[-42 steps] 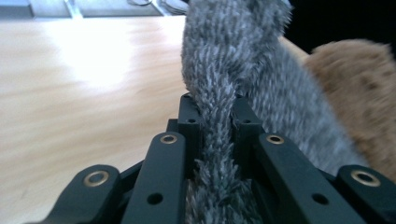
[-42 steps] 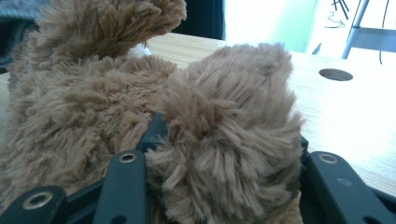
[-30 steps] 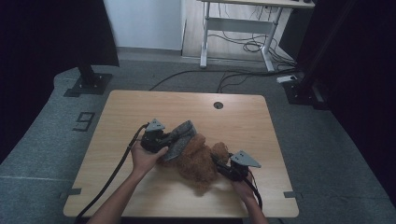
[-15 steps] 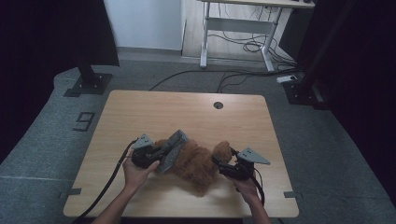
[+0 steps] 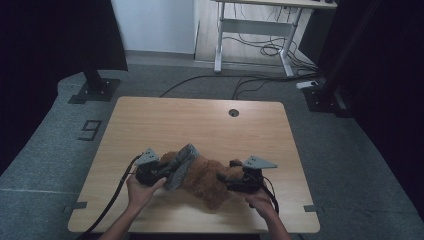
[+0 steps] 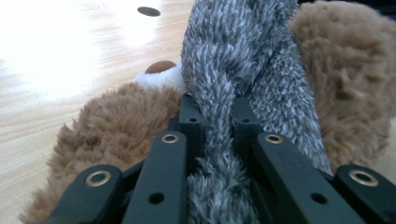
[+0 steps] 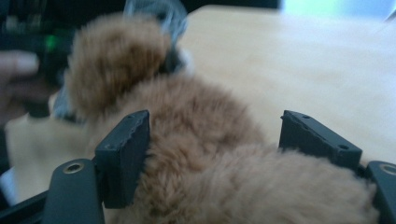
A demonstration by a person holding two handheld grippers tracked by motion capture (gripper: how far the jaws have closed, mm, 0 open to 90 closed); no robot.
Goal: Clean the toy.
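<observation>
1. We are clenching the left gripper [image 6: 212, 135] on the grey scarf [image 6: 233, 70], at nine o'clock of the brown plush toy [image 5: 205, 177].
2. The toy is lying on the worktop [image 5: 200, 125] at its six o'clock edge.
3. We are holding the right gripper [image 7: 215, 154] wide open around the toy's body, at its three o'clock.
4. Pulling hard risks the fuzzy scarf slipping free, or dragging the unclamped toy along.

Plush bear [image 5: 202, 177] between left gripper [image 5: 167, 172], right gripper [image 5: 225, 181]

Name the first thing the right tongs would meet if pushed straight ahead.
The brown plush toy: its fur already lies between the open right tongs, so they would likely press into its body at once.
</observation>
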